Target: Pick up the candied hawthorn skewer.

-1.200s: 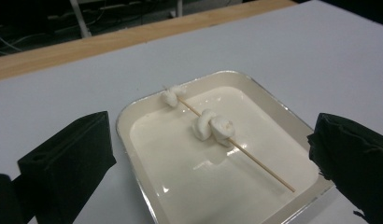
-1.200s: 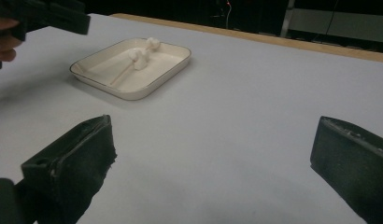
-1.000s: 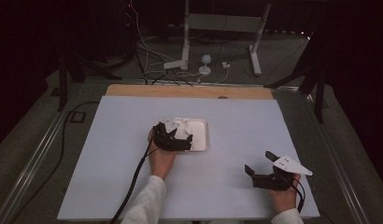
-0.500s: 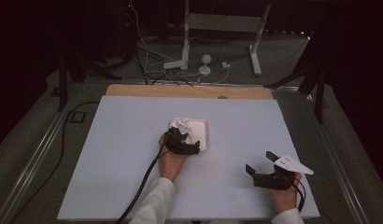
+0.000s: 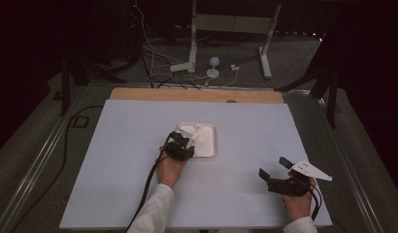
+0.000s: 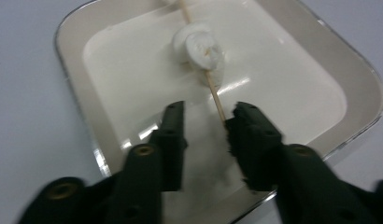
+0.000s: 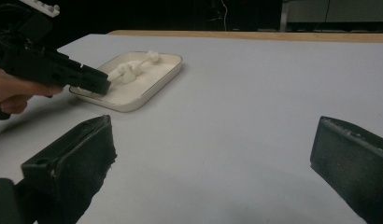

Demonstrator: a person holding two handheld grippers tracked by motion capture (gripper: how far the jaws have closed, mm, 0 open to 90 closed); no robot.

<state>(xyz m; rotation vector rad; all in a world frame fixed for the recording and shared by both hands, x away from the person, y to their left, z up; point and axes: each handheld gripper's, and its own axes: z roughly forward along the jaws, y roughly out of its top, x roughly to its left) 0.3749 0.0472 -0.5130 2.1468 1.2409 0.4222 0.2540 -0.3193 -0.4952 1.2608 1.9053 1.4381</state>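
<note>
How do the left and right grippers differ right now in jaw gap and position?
The left gripper has just been closing: its jaws are narrow around the thin wooden skewer, over the white rectangular tray. The right gripper has jaws wide apart with nothing between them, over bare white table, away from the tray. Both have black jaws.

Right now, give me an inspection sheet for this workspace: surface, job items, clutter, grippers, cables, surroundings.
Surface: pale table top, with a wooden strip at its far edge.
Job's things: white tray holds a wooden skewer run through marshmallow-like white pieces.
Clutter: nothing seen.
Grippers: left gripper is over the tray; its jaws have just been closing, with the skewer's end between them against one jaw, not yet clamped. Right gripper is open, holds nothing and is apart from the tray.
Cables: a black cable trails from the left gripper; loose cables lie on the floor.
Surroundings: dark room, metal stand beyond the table.
</note>
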